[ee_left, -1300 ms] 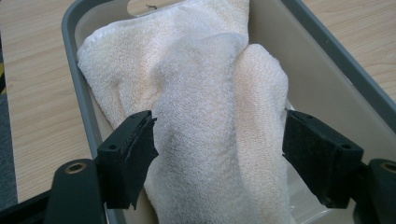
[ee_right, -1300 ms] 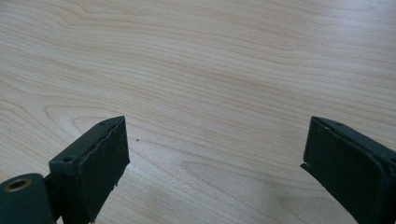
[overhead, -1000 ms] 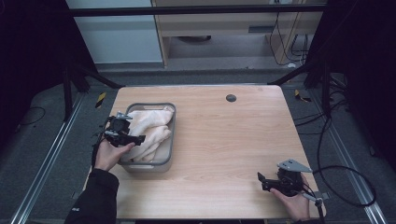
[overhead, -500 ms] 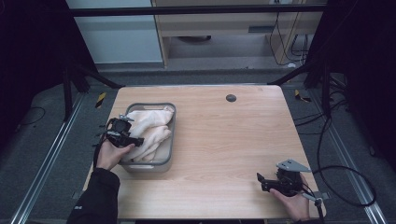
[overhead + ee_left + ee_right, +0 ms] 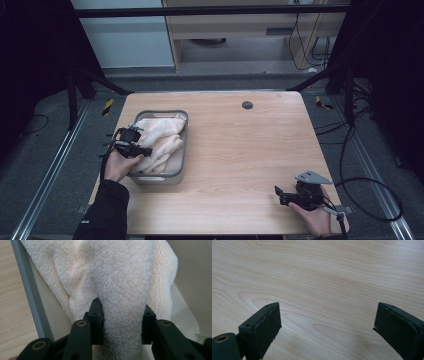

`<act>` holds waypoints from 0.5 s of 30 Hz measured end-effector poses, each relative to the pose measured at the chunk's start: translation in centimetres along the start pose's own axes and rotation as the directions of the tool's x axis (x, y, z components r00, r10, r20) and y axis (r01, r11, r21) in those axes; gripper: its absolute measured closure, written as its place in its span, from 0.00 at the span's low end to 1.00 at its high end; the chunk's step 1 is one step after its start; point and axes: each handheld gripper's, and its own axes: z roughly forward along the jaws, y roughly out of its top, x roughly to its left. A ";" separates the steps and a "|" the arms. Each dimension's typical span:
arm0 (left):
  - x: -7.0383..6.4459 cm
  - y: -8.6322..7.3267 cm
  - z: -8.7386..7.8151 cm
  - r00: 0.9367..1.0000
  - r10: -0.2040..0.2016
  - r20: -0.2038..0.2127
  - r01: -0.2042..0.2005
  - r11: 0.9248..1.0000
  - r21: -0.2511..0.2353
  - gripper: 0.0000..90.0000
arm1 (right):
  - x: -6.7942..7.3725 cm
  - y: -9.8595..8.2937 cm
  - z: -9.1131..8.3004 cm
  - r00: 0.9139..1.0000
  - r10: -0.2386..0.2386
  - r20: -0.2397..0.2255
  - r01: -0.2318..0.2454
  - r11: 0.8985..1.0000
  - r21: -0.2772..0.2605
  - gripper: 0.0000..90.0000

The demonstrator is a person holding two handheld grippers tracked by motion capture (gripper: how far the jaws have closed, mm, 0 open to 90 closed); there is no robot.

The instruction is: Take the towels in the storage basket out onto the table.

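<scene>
We see left gripper (image 5: 145, 150) over grey bin (image 5: 184, 131) at table's (image 5: 250, 150) left side, jaws closed on thick fold of cream towel (image 5: 125, 290). Towel lies bunched inside bin. We see right gripper (image 5: 278, 196) near table's front right corner, jaws spread wide, nothing between them, bare wood below.

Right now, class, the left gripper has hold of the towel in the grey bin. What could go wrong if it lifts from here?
1. The left gripper pinches only one fold of the towel, so the fold could slip out.
2. The rest of the towel lies piled in the bin and may drag it along.
</scene>
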 end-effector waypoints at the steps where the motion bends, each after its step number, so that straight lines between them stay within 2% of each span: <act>1: 0.0 -0.1 0.0 1.000 -0.004 -0.002 0.004 1.000 -0.009 0.73 | 0.0 0.0 0.0 1.000 0.000 0.000 0.000 1.000 0.001 0.08; 11: -0.1 -0.1 -0.9 1.000 -0.030 0.003 0.030 0.998 -0.054 0.78 | 0.0 0.0 0.0 1.000 -0.009 0.002 0.009 1.000 -0.001 0.08; 15: -0.5 0.0 -1.6 1.000 -0.026 0.003 0.026 0.997 -0.075 0.79 | 0.0 0.0 0.0 1.000 -0.009 0.002 0.009 1.000 -0.001 0.08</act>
